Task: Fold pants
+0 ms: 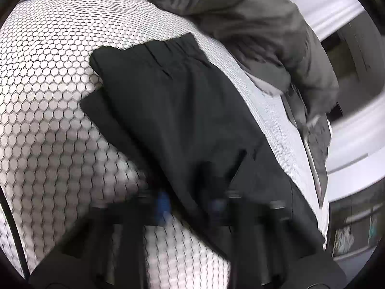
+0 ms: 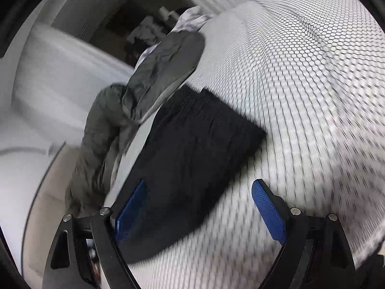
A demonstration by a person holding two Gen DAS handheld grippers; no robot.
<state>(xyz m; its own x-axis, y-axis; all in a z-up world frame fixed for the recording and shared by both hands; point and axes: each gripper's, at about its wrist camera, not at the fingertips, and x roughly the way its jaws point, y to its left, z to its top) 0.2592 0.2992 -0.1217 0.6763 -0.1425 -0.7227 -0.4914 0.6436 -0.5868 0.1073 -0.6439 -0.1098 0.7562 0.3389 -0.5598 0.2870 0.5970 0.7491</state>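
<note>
Black pants (image 1: 178,110) lie folded into a compact stack on a white bed cover with a black honeycomb print (image 1: 48,96). The elastic waistband is at the far end. My left gripper (image 1: 190,207) is blurred at the near edge of the pants, its blue pads close together with black cloth between them. In the right wrist view the pants (image 2: 192,154) lie ahead. My right gripper (image 2: 197,207) is open, its blue pads wide apart, the left pad over the pants' near corner and the right pad over the bed cover.
A grey-green padded jacket (image 1: 252,24) lies crumpled at the bed's edge just beyond the pants; it also shows in the right wrist view (image 2: 154,77). A white wall or furniture (image 2: 60,72) and the floor lie past the bed edge.
</note>
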